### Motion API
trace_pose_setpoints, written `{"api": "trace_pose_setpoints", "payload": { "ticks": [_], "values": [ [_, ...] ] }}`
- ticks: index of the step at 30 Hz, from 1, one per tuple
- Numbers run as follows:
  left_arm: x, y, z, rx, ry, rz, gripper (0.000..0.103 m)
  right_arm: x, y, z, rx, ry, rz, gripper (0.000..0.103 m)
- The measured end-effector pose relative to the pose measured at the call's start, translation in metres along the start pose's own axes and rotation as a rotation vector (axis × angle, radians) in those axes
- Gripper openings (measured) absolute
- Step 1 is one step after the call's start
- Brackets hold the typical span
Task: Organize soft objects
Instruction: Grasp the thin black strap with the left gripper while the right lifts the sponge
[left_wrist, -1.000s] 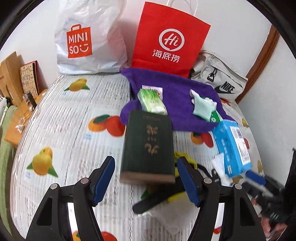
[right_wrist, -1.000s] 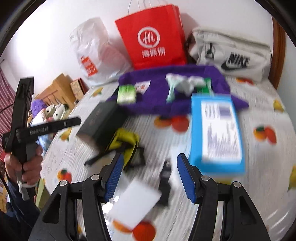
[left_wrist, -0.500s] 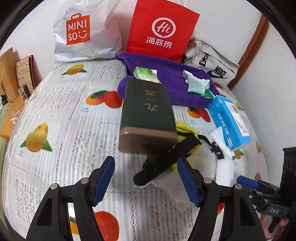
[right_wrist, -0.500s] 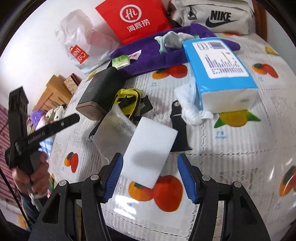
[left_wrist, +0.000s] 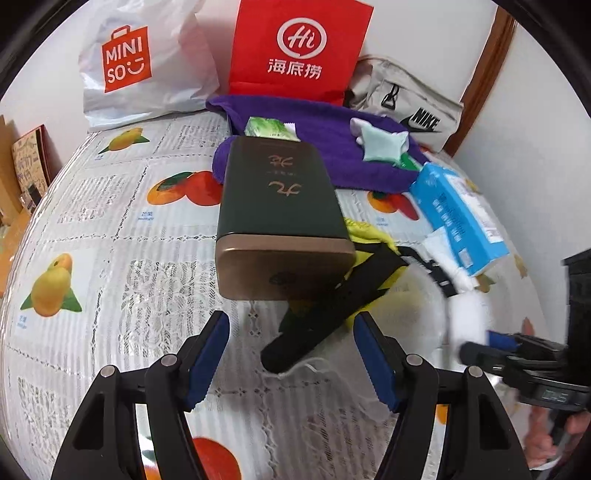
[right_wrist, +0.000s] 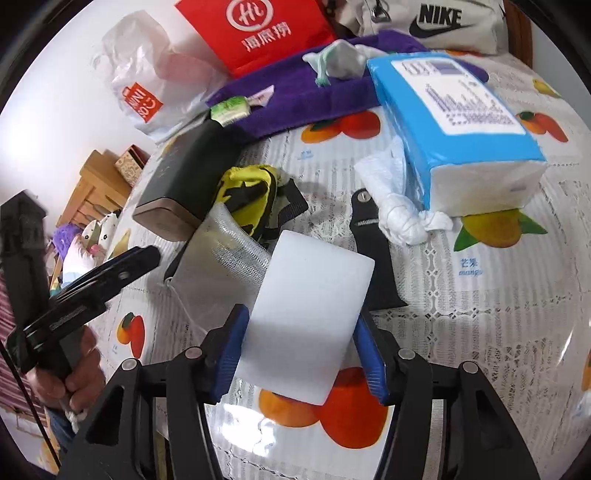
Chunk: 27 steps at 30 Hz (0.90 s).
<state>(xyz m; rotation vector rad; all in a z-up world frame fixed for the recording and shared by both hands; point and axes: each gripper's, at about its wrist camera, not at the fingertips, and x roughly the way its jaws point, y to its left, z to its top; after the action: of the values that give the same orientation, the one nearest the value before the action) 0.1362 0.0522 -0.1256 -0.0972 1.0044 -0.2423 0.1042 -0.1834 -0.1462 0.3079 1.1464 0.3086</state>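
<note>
A white sponge block (right_wrist: 306, 325) lies on the fruit-print tablecloth (right_wrist: 480, 295) between the blue pads of my right gripper (right_wrist: 301, 314). Its jaws are closing and both pads touch the block's sides. My left gripper (left_wrist: 291, 325) hangs open over the end of a black strap (left_wrist: 332, 310), just short of a dark green box (left_wrist: 277, 199). A yellow-and-black pouch (right_wrist: 251, 199) and a clear mesh bag (right_wrist: 221, 258) lie beside the box. A blue tissue pack (right_wrist: 454, 110) and a crumpled white tissue (right_wrist: 399, 214) sit to the right.
A purple towel (left_wrist: 332, 147) at the back carries a green packet (left_wrist: 269, 129) and a pale green cloth (left_wrist: 382, 146). Behind it stand a red paper bag (left_wrist: 299, 51), a white Miniso bag (left_wrist: 140, 66) and a Nike bag (left_wrist: 410, 107). Wooden furniture (right_wrist: 96, 184) stands left of the table.
Both grippers have sunk toward the table. The white sponge block, earlier ahead of the right fingers, now sits between its pads. The green box has slid away from the left fingers.
</note>
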Motion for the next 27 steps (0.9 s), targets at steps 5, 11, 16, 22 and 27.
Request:
{"api": "trace_pose_setpoints", "payload": {
  "ticks": [5, 11, 16, 22, 27],
  "values": [
    [0.015, -0.003, 0.0, 0.051, 0.011, 0.006, 0.067, -0.017, -0.001, -0.001, -0.058, -0.043, -0.018, 0.056],
    [0.026, -0.01, 0.001, 0.095, 0.049, -0.043, 0.066, -0.021, -0.009, -0.003, -0.08, -0.05, -0.025, 0.056],
    [0.023, -0.025, -0.006, 0.146, 0.072, -0.065, 0.052, -0.02, -0.015, -0.006, -0.079, -0.044, -0.005, 0.056],
    [0.029, -0.036, -0.002, 0.206, 0.06, -0.037, 0.052, -0.024, -0.025, -0.007, -0.067, -0.054, 0.003, 0.056],
    [0.039, -0.047, -0.005, 0.278, 0.07, 0.014, 0.031, -0.027, -0.033, -0.011, -0.062, -0.054, -0.002, 0.057]
  ]
}}
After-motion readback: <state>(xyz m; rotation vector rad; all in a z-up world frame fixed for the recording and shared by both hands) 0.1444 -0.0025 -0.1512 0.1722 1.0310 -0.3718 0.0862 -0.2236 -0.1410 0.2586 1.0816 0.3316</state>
